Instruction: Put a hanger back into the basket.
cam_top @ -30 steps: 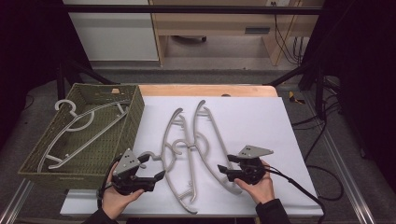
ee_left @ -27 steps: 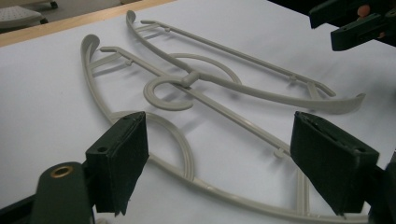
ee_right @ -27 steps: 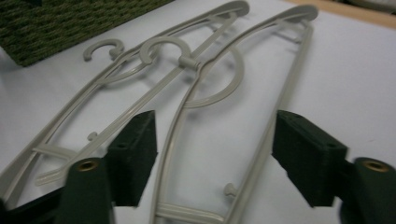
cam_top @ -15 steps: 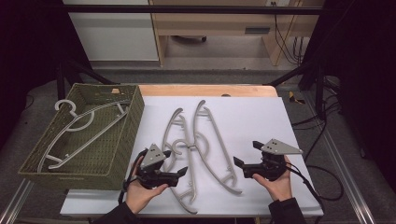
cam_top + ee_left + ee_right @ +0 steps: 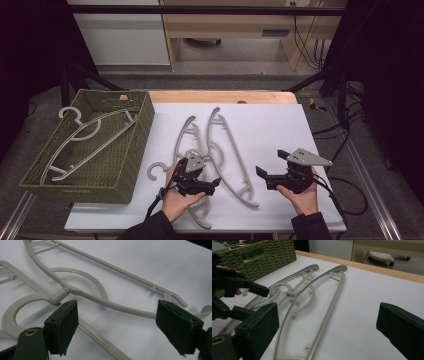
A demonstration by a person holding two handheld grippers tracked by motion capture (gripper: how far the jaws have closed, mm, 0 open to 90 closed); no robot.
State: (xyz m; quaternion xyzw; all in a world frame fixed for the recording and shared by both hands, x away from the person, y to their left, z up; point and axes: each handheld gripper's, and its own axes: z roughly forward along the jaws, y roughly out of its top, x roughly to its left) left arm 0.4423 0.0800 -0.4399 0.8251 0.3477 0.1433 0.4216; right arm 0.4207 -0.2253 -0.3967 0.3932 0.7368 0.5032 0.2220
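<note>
Two grey hangers [image 5: 220,155] are lying ahead of both open grippers; the right gripper [image 5: 265,172], jaws just opened and empty, is backing away while the left gripper [image 5: 212,181] is closing in.

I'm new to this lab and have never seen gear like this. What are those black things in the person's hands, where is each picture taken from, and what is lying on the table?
A person holds hand-operated tongs, one in each hand: the left tongs and the right tongs. The high view looks down from above the table. The other two pictures come from small cameras riding on each tool, looking along its two black pads. On the white surface lie two grey plastic hangers, side by side and overlapping. A woven green basket at the left already contains more hangers. Both tongs are open and hold nothing; the right one's jaws have just been opening. The left tongs hover over the nearer hanger.
</note>
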